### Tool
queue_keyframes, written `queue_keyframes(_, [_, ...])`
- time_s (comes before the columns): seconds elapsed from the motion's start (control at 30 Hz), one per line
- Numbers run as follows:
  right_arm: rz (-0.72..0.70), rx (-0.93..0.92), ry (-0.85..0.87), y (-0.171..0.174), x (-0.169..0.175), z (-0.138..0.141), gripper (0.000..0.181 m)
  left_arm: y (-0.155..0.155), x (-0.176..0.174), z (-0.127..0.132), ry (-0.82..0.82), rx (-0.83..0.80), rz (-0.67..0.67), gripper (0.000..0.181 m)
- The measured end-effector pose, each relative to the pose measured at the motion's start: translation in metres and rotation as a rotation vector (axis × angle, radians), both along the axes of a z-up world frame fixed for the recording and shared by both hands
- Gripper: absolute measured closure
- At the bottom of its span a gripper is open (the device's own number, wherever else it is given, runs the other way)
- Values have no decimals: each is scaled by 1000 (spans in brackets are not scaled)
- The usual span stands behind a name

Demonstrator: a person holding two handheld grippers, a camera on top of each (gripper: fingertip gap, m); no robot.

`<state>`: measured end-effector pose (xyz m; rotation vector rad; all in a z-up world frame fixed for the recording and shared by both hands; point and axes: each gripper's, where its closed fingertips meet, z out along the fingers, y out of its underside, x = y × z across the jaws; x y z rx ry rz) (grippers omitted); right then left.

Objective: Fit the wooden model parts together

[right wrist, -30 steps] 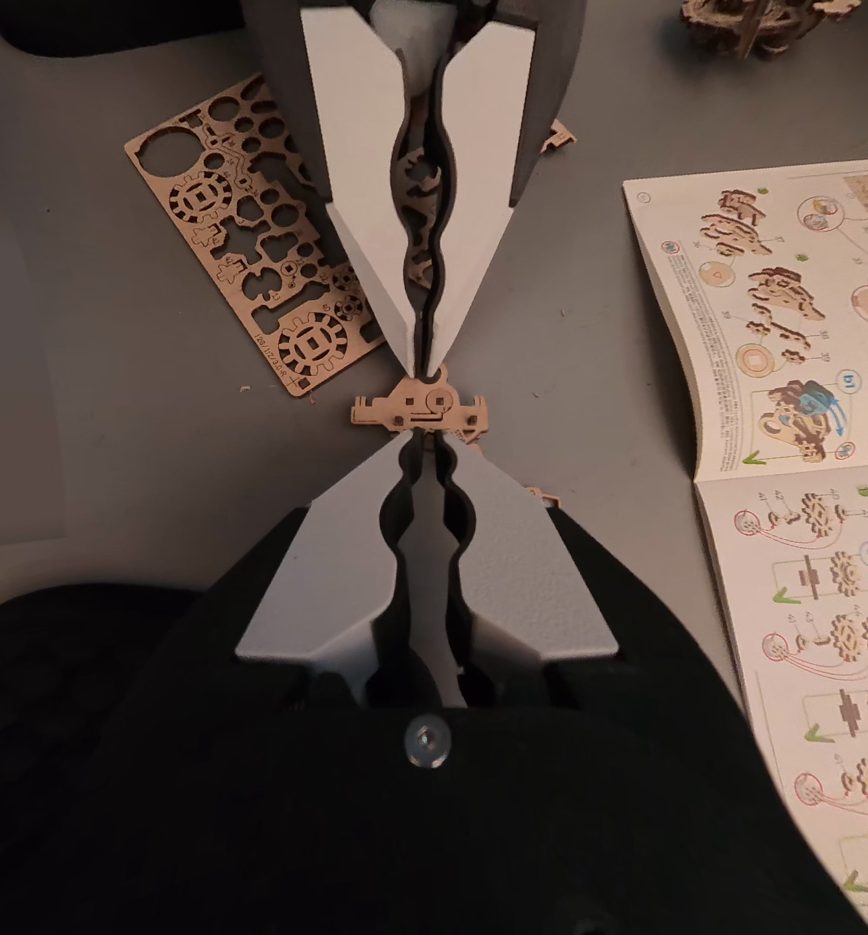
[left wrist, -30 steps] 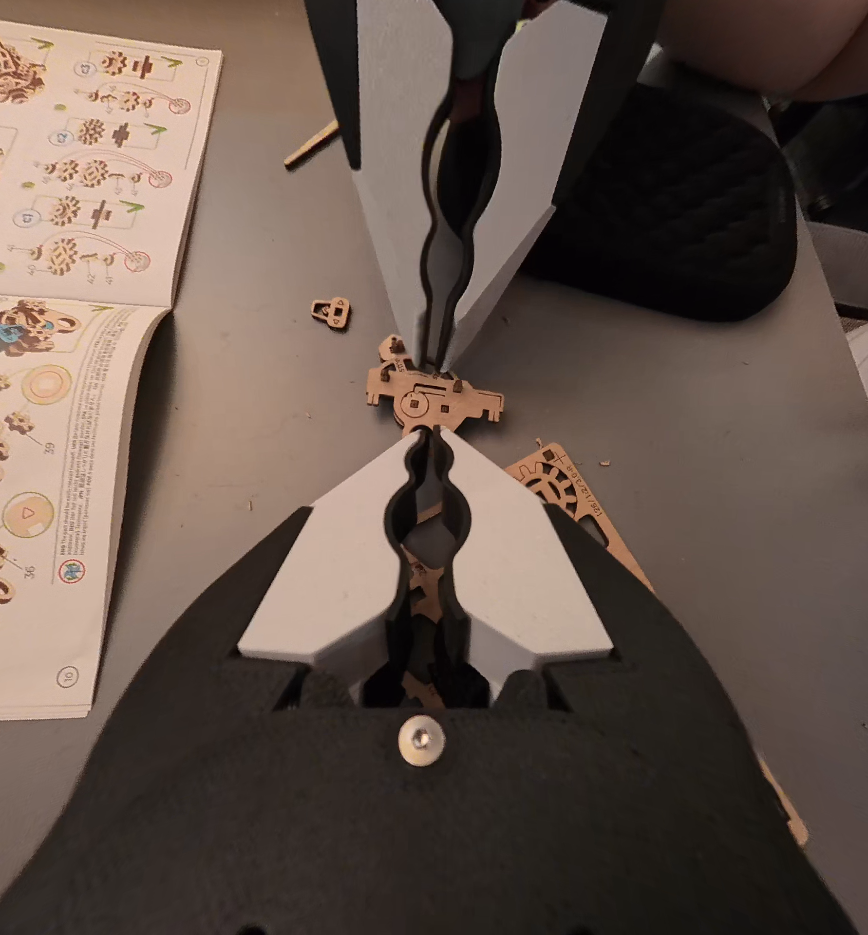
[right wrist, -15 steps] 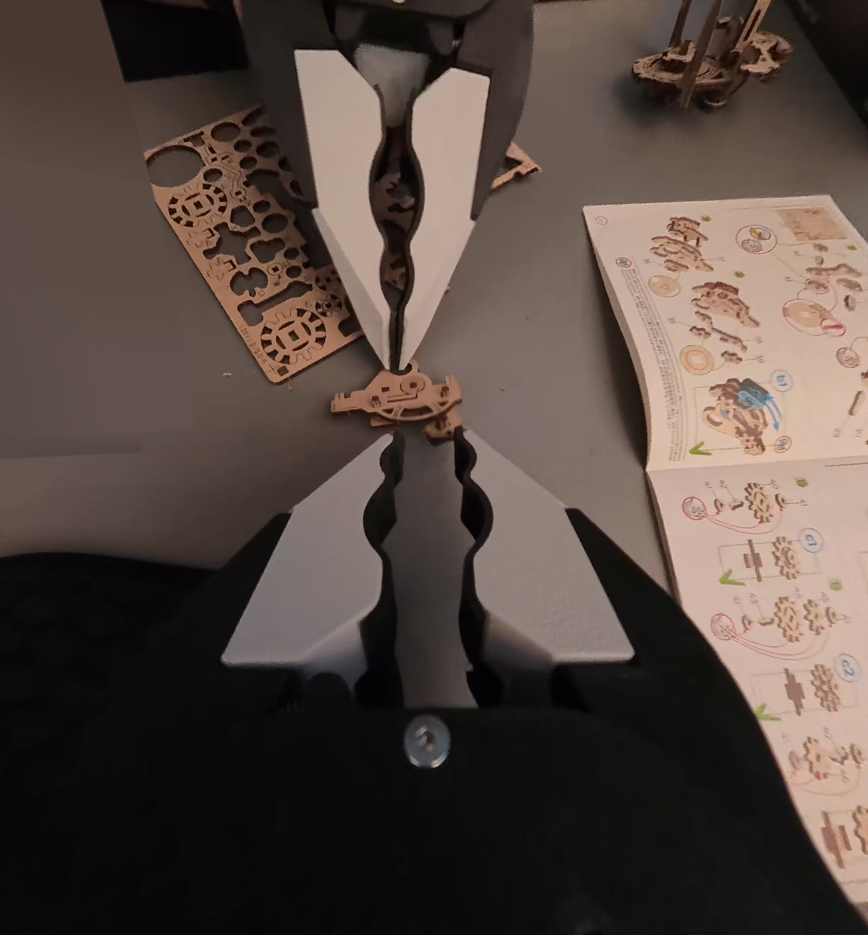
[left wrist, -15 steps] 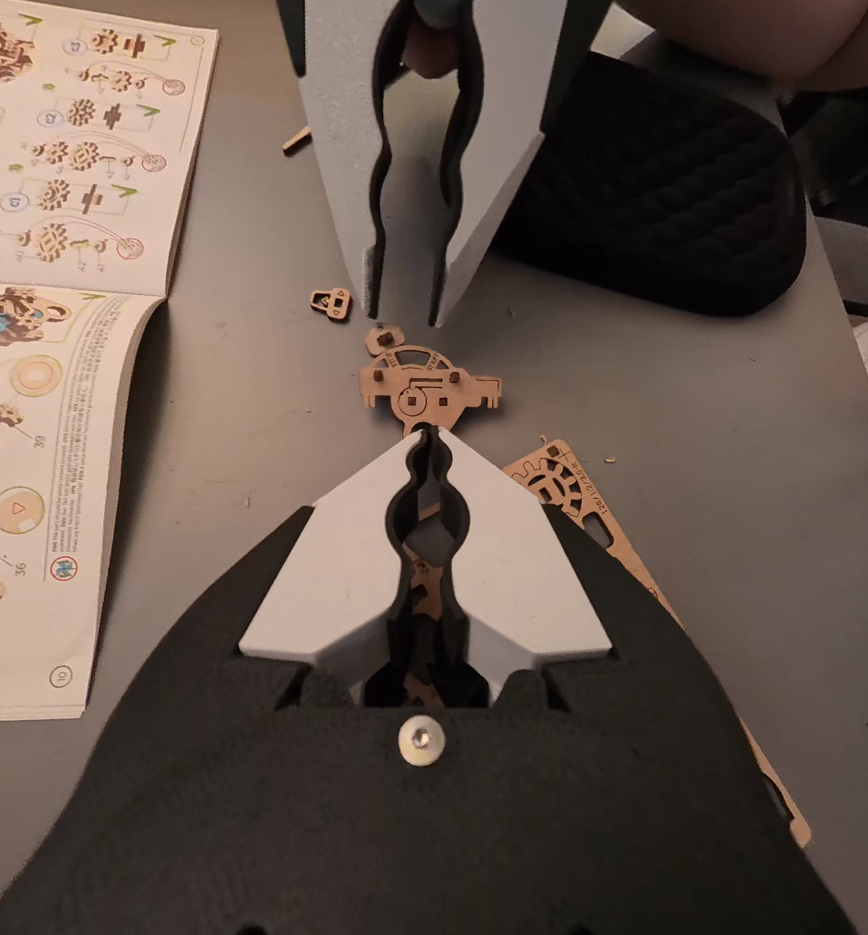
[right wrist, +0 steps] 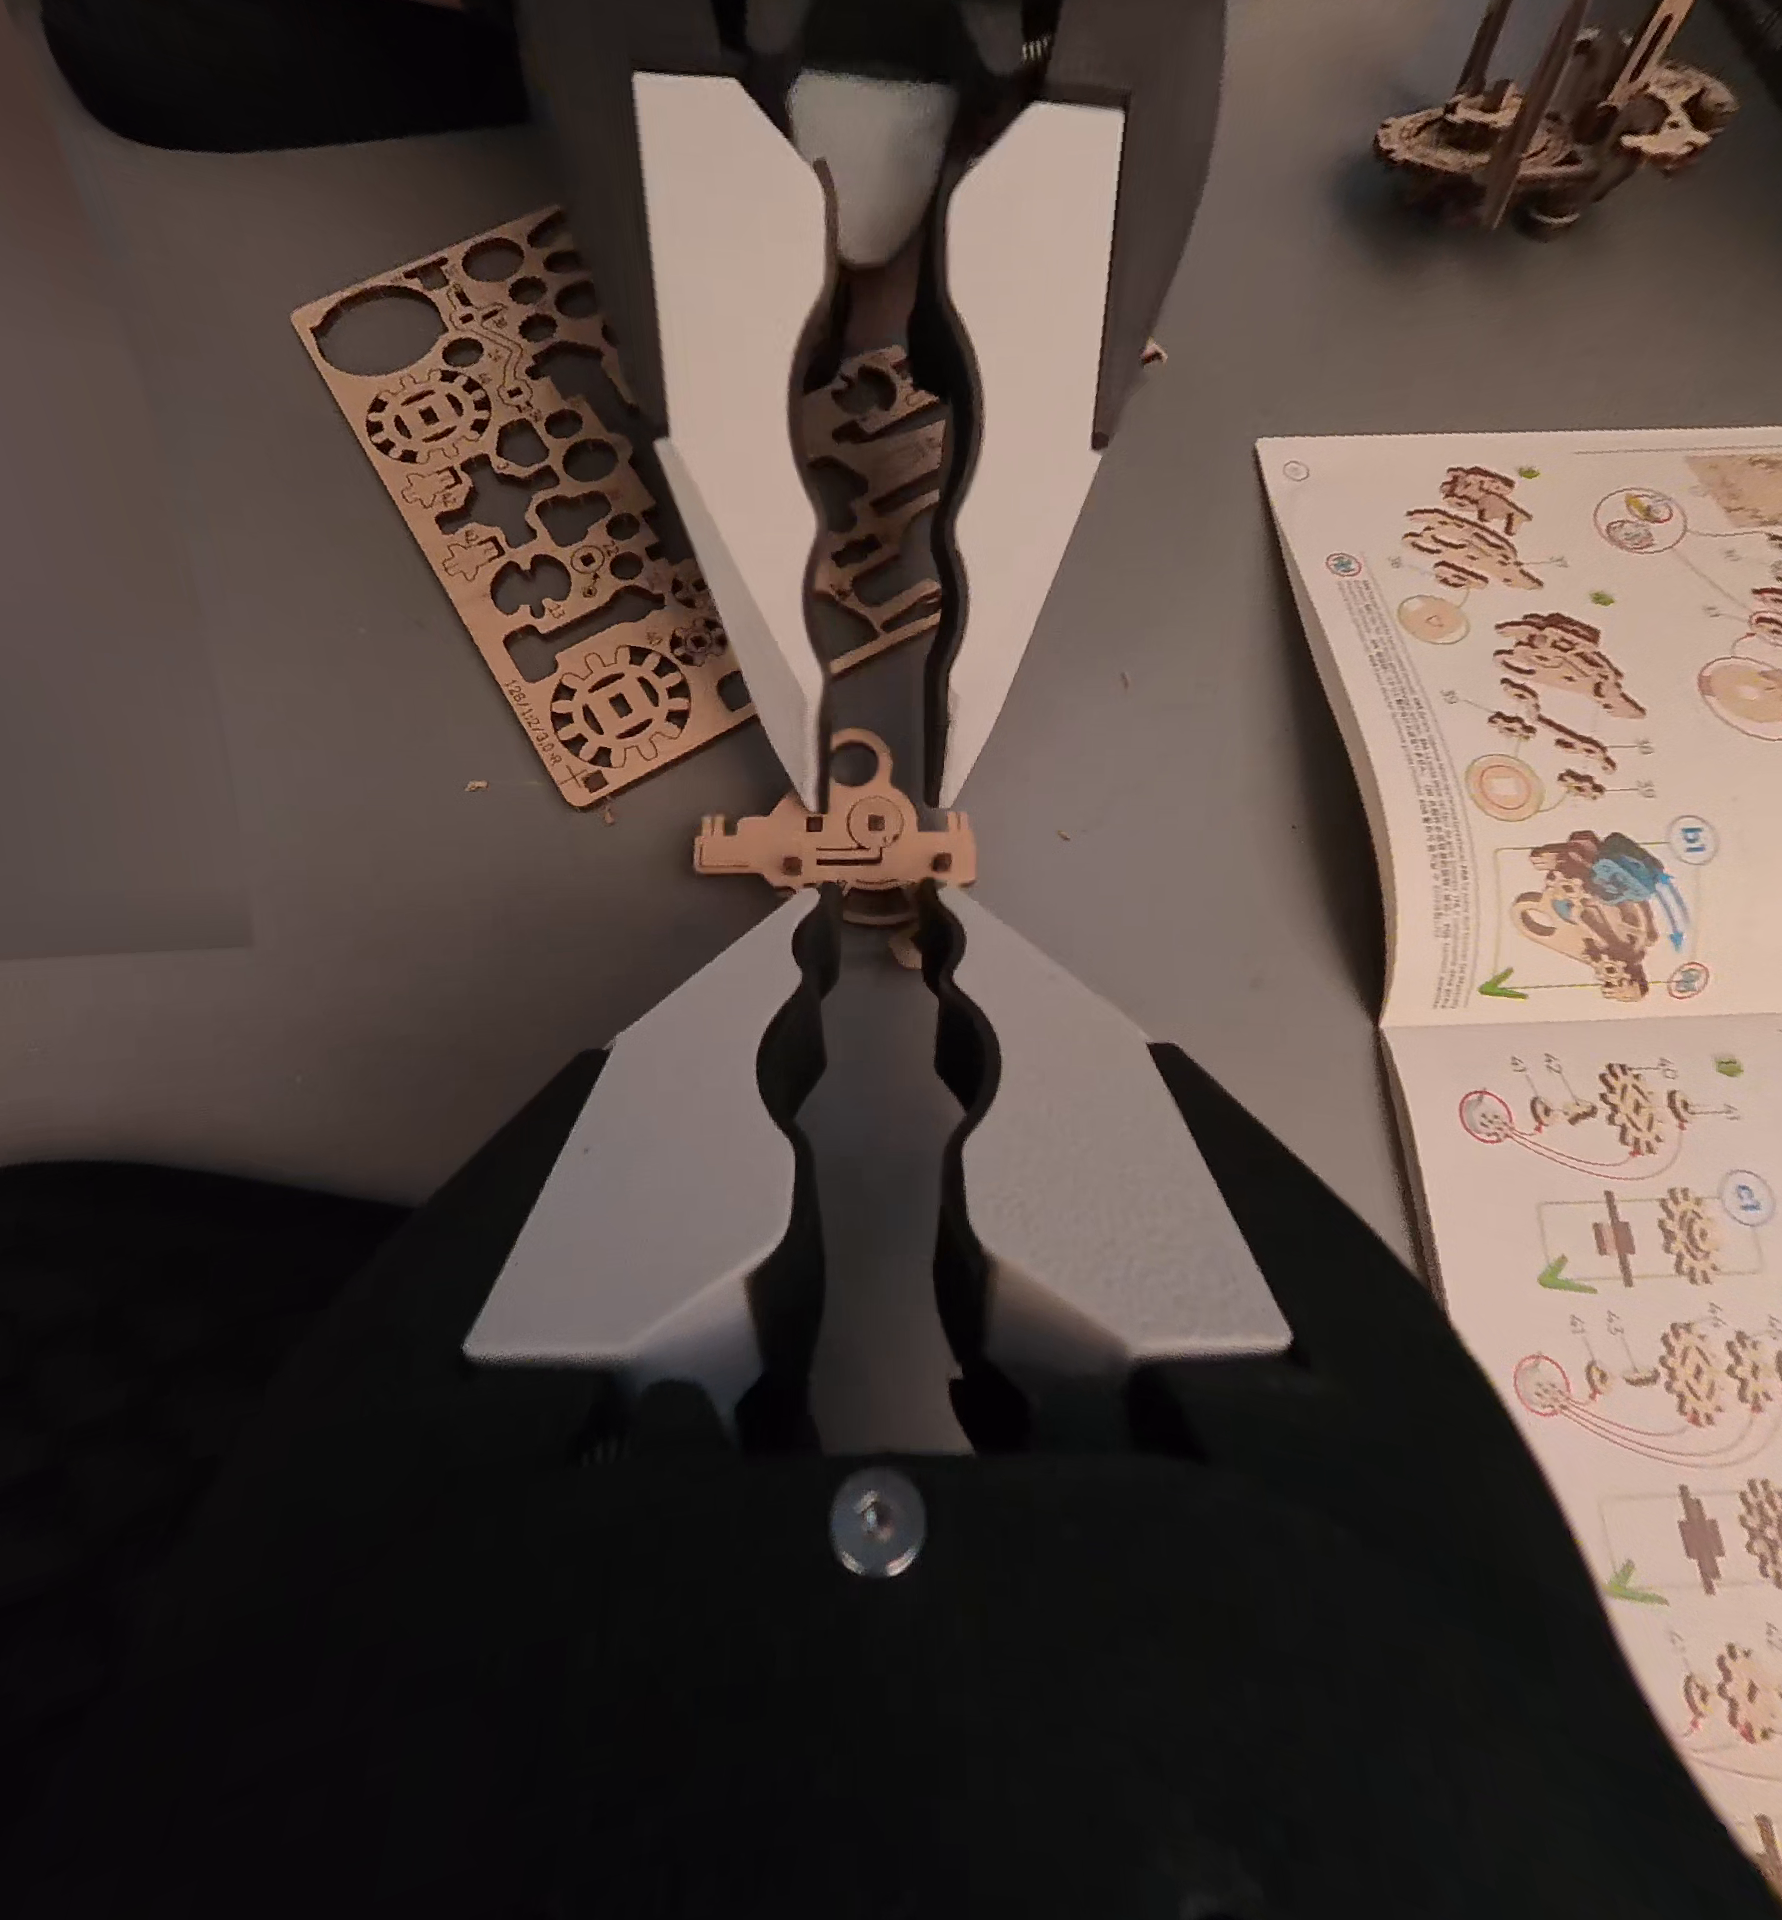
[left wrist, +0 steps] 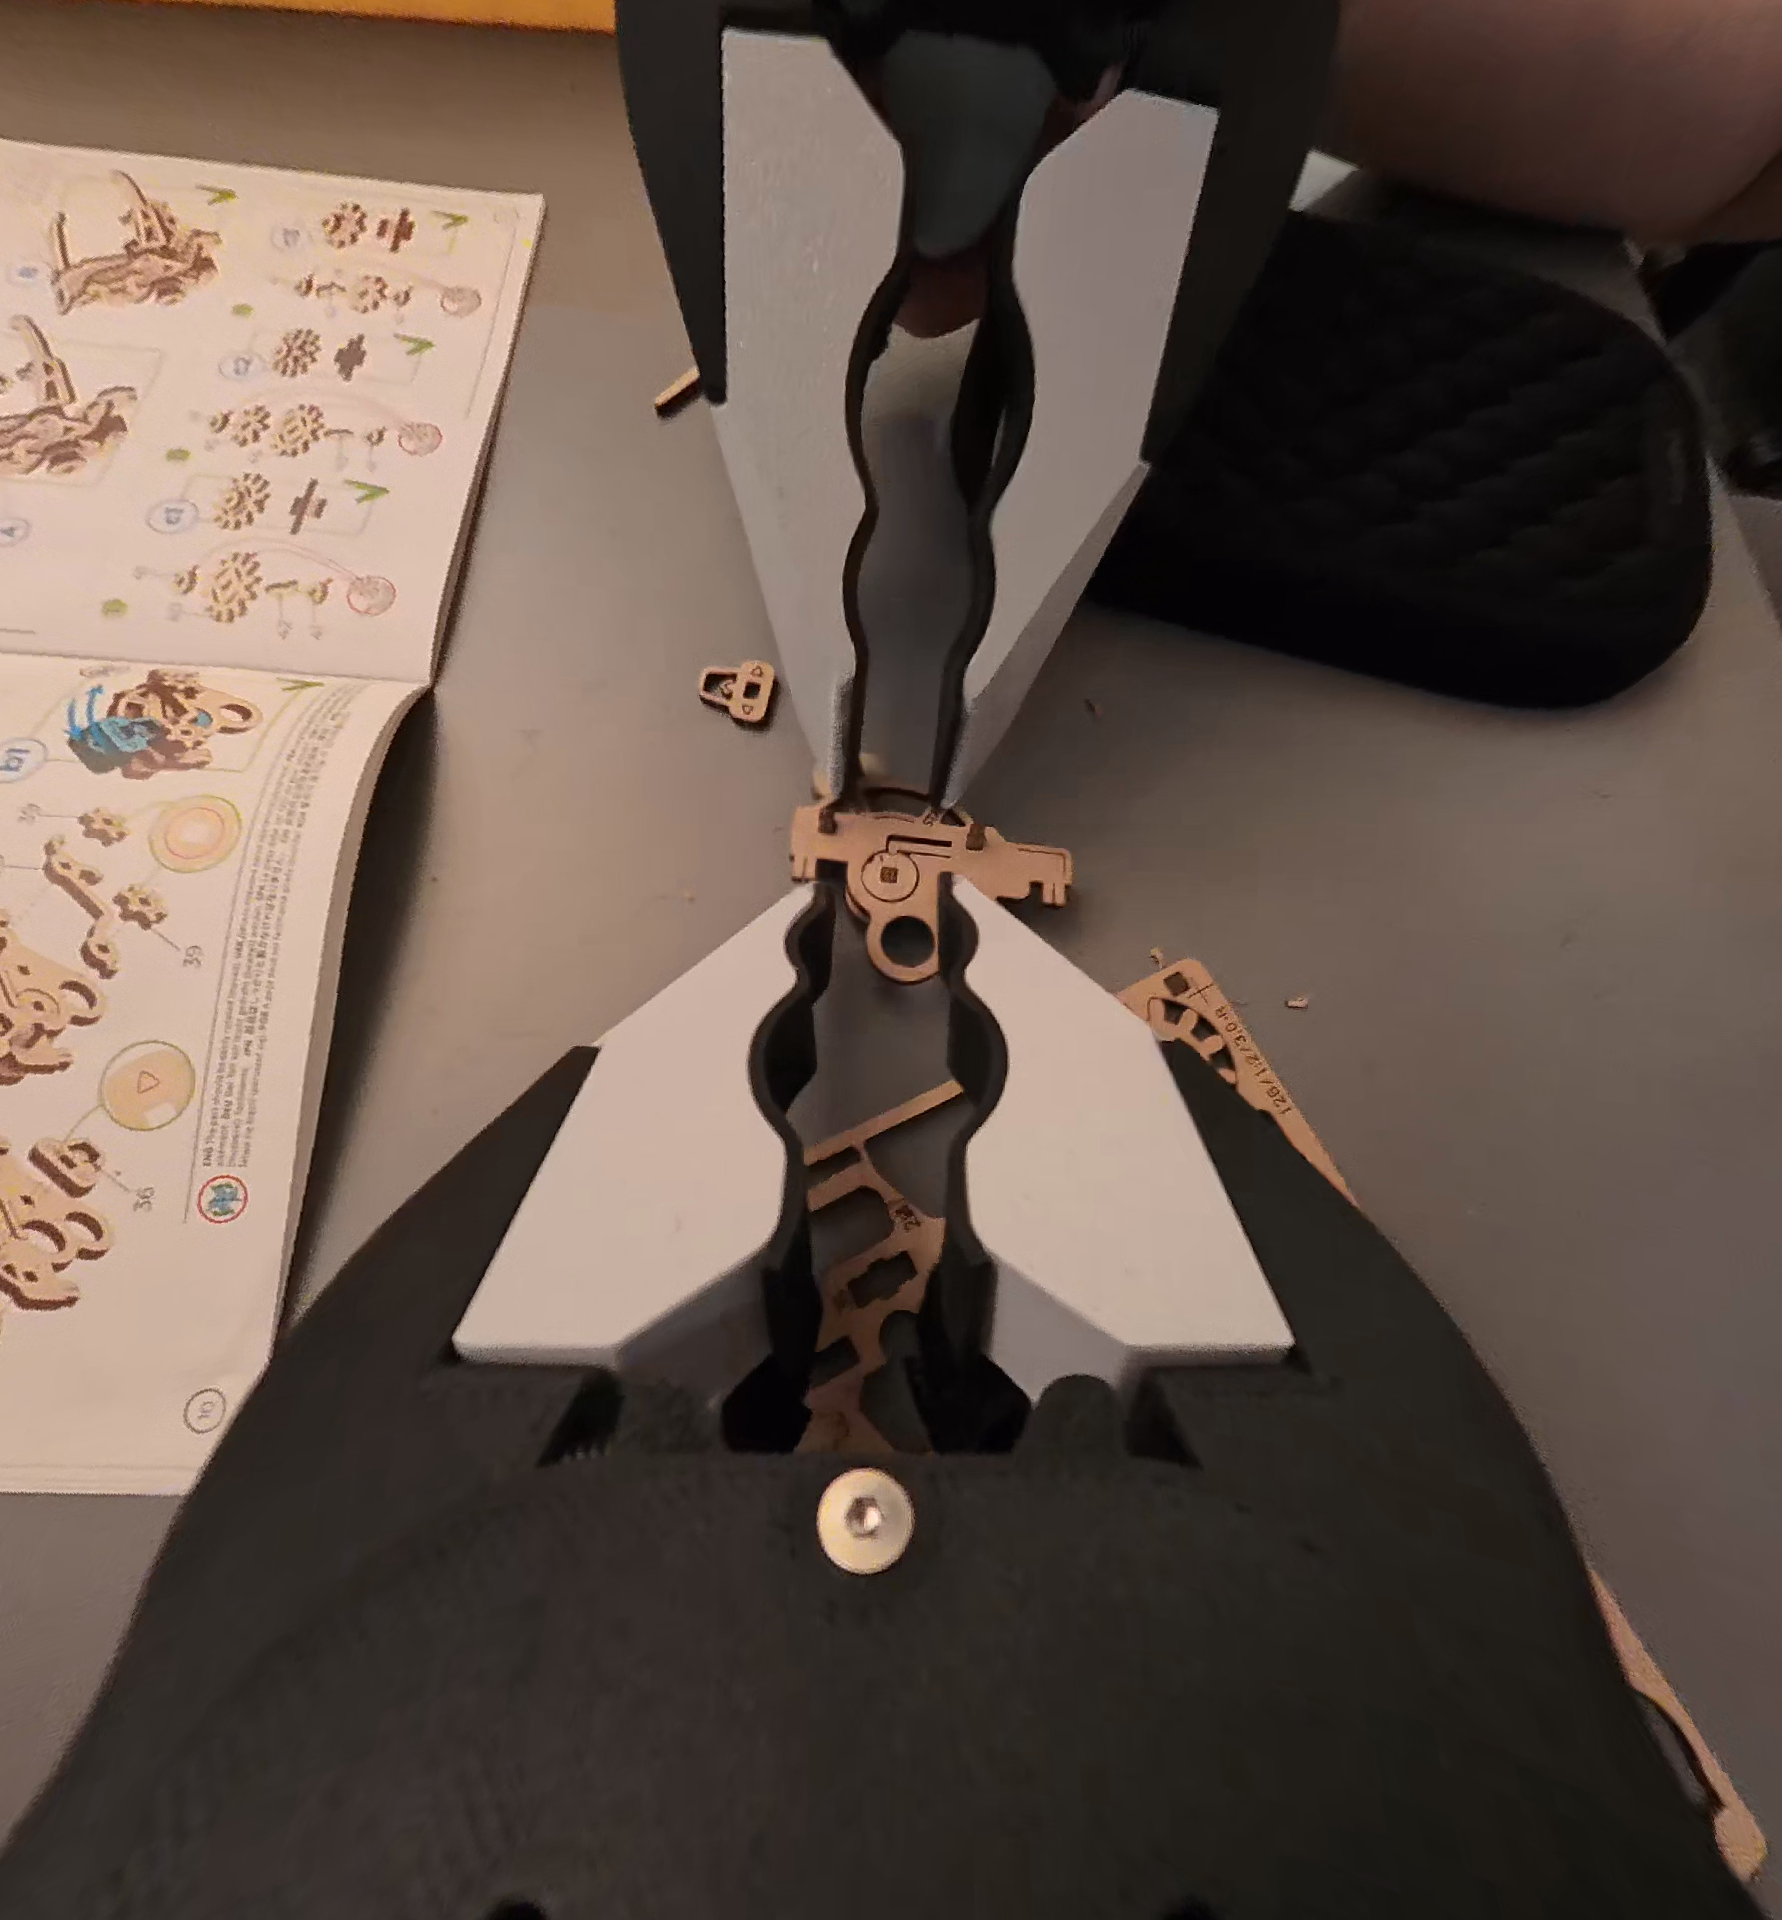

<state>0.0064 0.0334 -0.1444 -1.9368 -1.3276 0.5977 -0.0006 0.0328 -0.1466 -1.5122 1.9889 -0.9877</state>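
Surface: a flat, matte grey table (left wrist: pixel 1386 1039), with small wood crumbs on it.
Wooden part: one thin, laser-cut plywood assembly (left wrist: pixel 928 868), light brown; it has notched ends and a small ring lobe. It is between the two grippers, in the middle of the table.
Direction: its long axis goes left to right across both views; the ring lobe points toward the left gripper.
Left gripper (left wrist: pixel 882 904): white wedge fingers with wavy black pads, jaws a little apart, one tip at each side of the ring lobe; I cannot tell if they press it.
Right gripper (right wrist: pixel 871 904): same shape and material, jaws also parted, tips at the opposite edge of the part; real grip is not clear.
Cut-out sheet: one plywood sheet (right wrist: pixel 513 499) with many holes, lying flat under the left gripper.
Loose piece: one small wooden piece (left wrist: pixel 736 694) near the right gripper.
Booklet: one open paper booklet (left wrist: pixel 191 623) with drawings.
Finished model: one dark wooden model (right wrist: pixel 1552 114), far corner.
Pad: one black quilted pad (left wrist: pixel 1438 488).
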Motion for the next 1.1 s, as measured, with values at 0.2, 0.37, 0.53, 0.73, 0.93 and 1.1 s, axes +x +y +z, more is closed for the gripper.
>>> queue_keyframes(0.2, [1, -9, 8, 0, 0, -1, 169, -4, 1, 2, -28, 44, -26, 164])
queue_keyframes(0.37, [41, 21, 1, -4, -7, 0, 171, -4, -2, -2, -30, 55, -48, 165])
queue_keyframes(0.53, [44, 43, -44, -3, -8, -1, 172, -3, -1, -2, -37, 75, -51, 168])
queue_keyframes(0.73, [49, 77, -73, -3, -4, 0, 168, -4, 1, -2, -44, 95, -55, 170])
queue_keyframes(0.93, [41, 27, -79, -3, -2, -2, 166, -4, 2, -1, -50, 80, -49, 169])
queue_keyframes(1.1, [32, -2, -94, -4, 0, -3, 166, -7, 4, 0, -45, 41, -44, 165])
